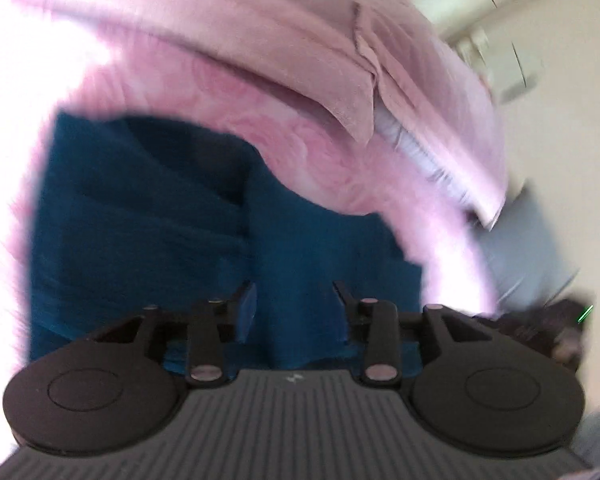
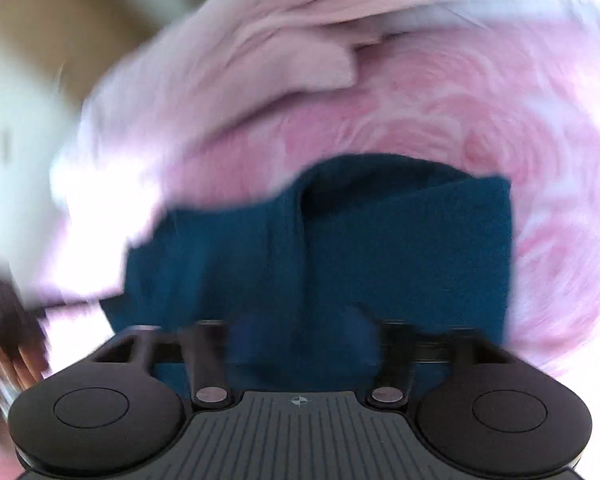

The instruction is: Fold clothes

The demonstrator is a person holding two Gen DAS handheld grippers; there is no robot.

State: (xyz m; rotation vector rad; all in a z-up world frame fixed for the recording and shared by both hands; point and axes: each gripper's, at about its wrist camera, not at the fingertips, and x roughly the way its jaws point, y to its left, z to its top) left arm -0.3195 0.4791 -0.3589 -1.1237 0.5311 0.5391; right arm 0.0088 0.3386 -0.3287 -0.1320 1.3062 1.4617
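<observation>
A dark teal garment (image 1: pixel 172 216) lies on a pink rose-patterned bed cover (image 1: pixel 292 132). In the left wrist view my left gripper (image 1: pixel 294 308) is open just above the garment's near part, its blue-padded fingers (image 1: pixel 246 308) apart with teal cloth between and below them. In the right wrist view the same teal garment (image 2: pixel 380 240) lies partly folded, with a raised fold down its middle. My right gripper (image 2: pixel 300 344) sits low over its near edge; the view is blurred, and the fingers appear apart.
A folded pink quilt (image 1: pixel 340 40) lies at the far side of the bed, also in the right wrist view (image 2: pixel 284 56). A grey cushion (image 1: pixel 528 248) sits at the bed's right edge. Pale wall and cabinets stand behind. A brown floor (image 2: pixel 60 32) shows at left.
</observation>
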